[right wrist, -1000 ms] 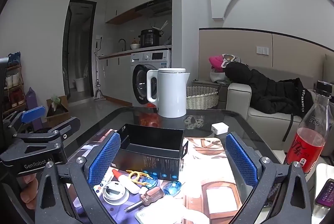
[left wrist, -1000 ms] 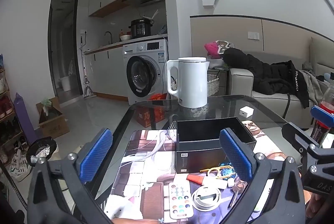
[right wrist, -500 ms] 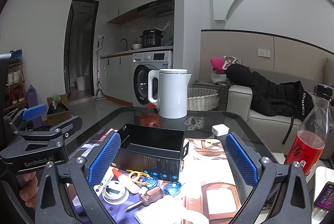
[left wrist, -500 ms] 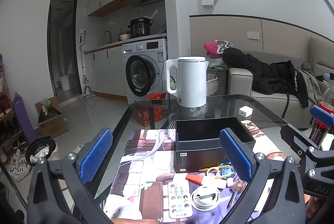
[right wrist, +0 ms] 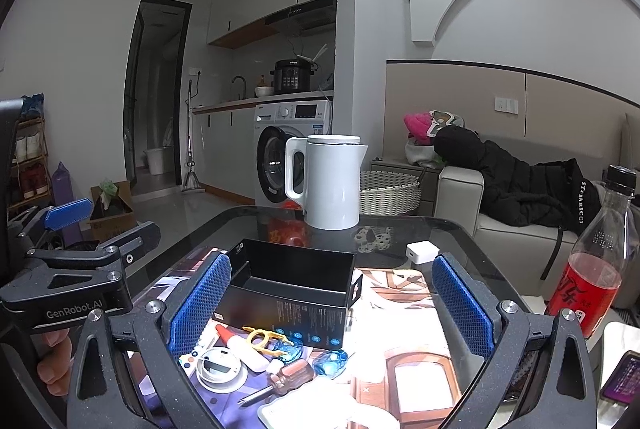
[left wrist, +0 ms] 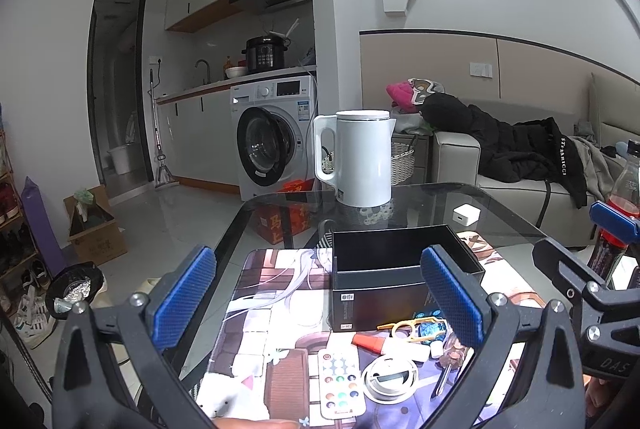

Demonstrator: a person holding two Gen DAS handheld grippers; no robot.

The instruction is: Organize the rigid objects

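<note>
Over the glass surface (left wrist: 516, 217) you held the left gripper (left wrist: 320, 303) and right gripper (right wrist: 332, 305), jaws on both spread wide, nothing in them. Near you sat the open black box (left wrist: 384, 281), and right in front of it the clutter: remote (left wrist: 340, 381), round white case (left wrist: 390, 377), screwdriver (right wrist: 280, 381), yellow tweezers (right wrist: 266, 339). White kettle (left wrist: 360, 157) stood at the far edge.

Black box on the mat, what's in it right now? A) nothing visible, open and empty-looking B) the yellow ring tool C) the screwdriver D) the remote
A: the black box stands open with only dark walls and floor showing, while the remote, screwdriver and yellow ring tool all lie on the mat in front of it.
</note>
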